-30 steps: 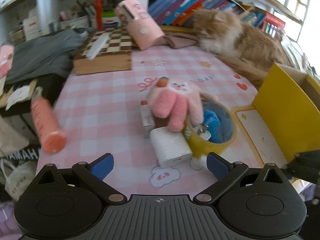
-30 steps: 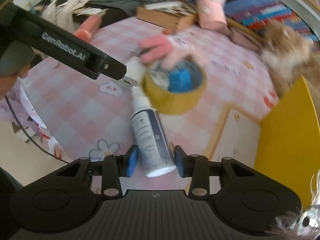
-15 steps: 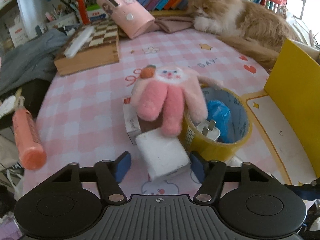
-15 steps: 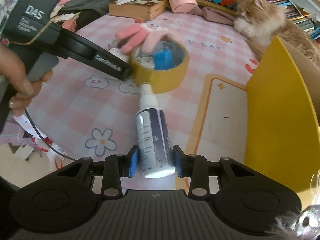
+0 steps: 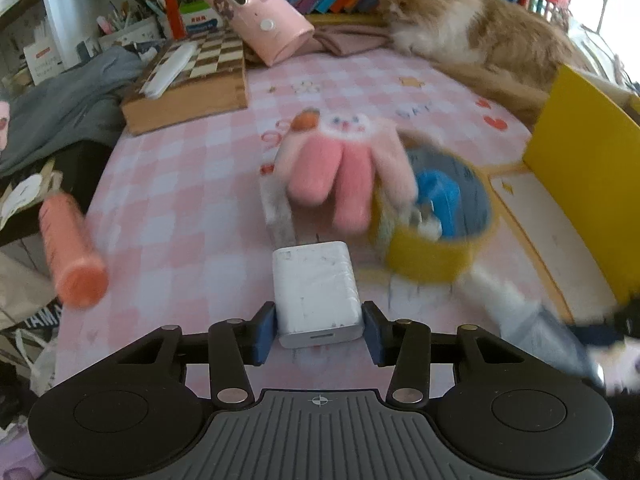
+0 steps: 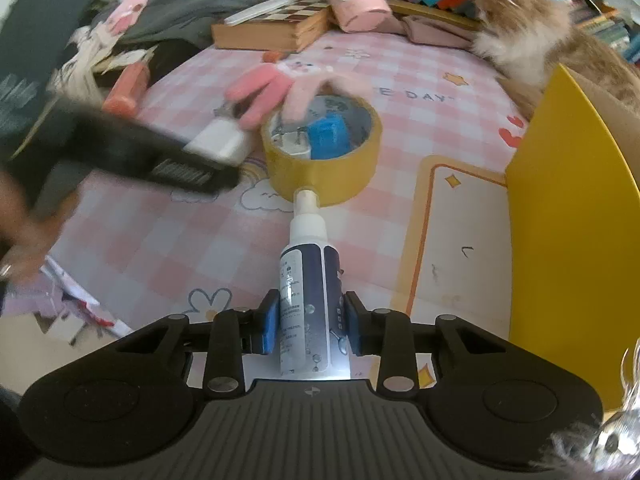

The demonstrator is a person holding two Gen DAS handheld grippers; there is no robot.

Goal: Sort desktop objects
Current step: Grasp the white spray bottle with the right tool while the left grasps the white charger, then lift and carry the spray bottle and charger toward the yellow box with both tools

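Since a second ago the left gripper (image 5: 319, 332) has narrowed from wide open — its jaws are closing on the white charger (image 5: 316, 292), and the blue pads now sit at both sides of it, touching or all but touching. The charger itself has turned from skewed to square between the fingers. Judgement: the grasp is nearly made, so the charger is the next object ready to be lifted and sorted.

The right gripper (image 6: 308, 330) remains clamped on the spray bottle (image 6: 310, 296), held narrow. The bottle's nozzle now points at the near wall of the yellow tape roll (image 6: 322, 152) and looks to be touching it.

Places, all relative to the tape roll:
- charger just to its left, on the pink checked cloth (image 5: 180, 200)
- pink plush toy (image 5: 348, 172) draped over its far-left rim
- a blue item and a small plug inside its ring
- yellow box (image 6: 576, 240) well to its right — probably the sorting bin

Pose: both grippers tilt steeply down toward the cloth. The person's left hand (image 6: 20, 224), blurred, grips the left tool's handle.
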